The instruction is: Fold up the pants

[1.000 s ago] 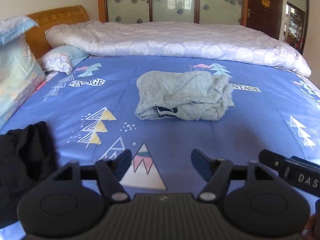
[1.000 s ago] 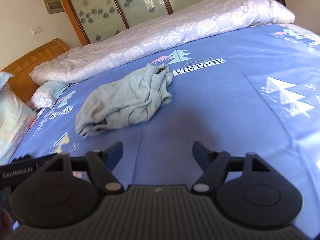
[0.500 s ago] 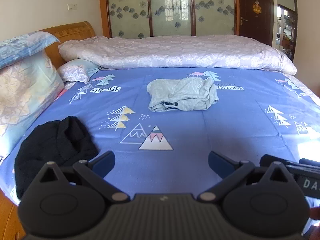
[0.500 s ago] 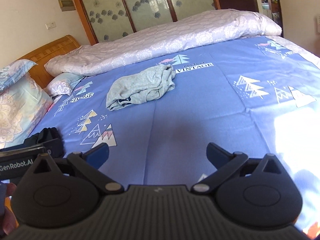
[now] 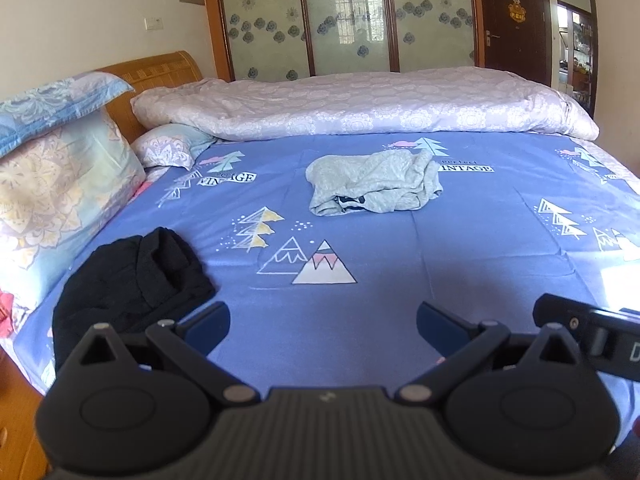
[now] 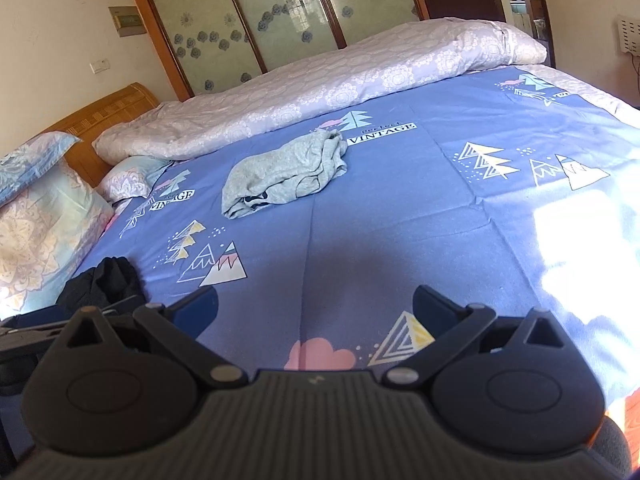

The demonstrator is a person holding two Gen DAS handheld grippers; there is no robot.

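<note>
Grey pants (image 5: 374,182) lie in a folded, rumpled bundle in the middle of the blue patterned bed sheet (image 5: 360,300); they also show in the right wrist view (image 6: 284,172). My left gripper (image 5: 322,326) is open and empty, held above the near edge of the bed, far from the pants. My right gripper (image 6: 314,308) is open and empty, also at the near edge. A black garment (image 5: 128,280) lies crumpled at the near left; it also shows in the right wrist view (image 6: 100,286).
A rolled pale quilt (image 5: 360,106) lies along the far side of the bed. Pillows (image 5: 52,176) are stacked at the left by the wooden headboard (image 5: 160,72). The other gripper's body (image 5: 592,332) shows at the right of the left wrist view.
Both grippers have pulled back from the grey pants toward the near edge of the bed and their jaws have opened wider. The pants lie where they were.
</note>
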